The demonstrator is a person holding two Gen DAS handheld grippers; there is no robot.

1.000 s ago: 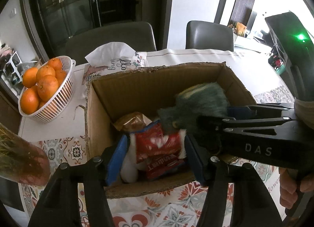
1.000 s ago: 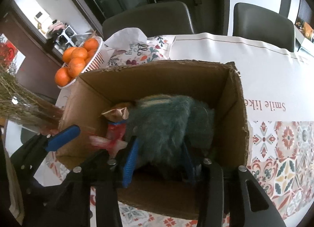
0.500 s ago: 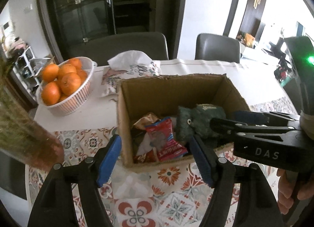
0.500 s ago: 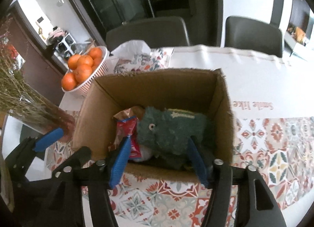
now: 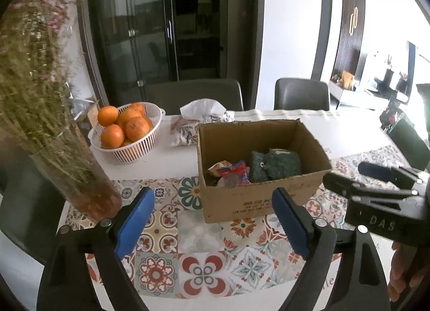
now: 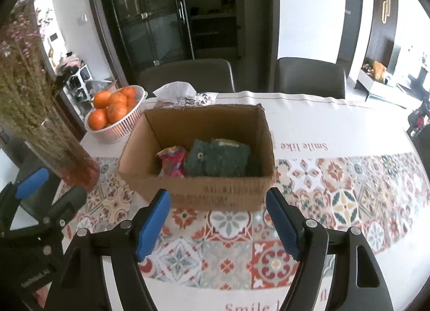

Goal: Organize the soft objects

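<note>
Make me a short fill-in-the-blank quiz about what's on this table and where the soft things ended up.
1. The green plush toy lies inside the ____ box.
2. The white basket holds ____.
3. Both the left gripper and right gripper hold ____.

Answers: cardboard; oranges; nothing

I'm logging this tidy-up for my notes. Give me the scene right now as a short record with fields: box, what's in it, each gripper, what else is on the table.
box: open cardboard box on the patterned tablecloth
contents: green plush toy at right, red snack packet at left, touching
left gripper: open, empty; jaws just been opening, in front of the box
right gripper: open, empty; jaws just been opening, in front of the box
beside the box: basket of oranges, tissue pack, vase of dried flowers
</note>
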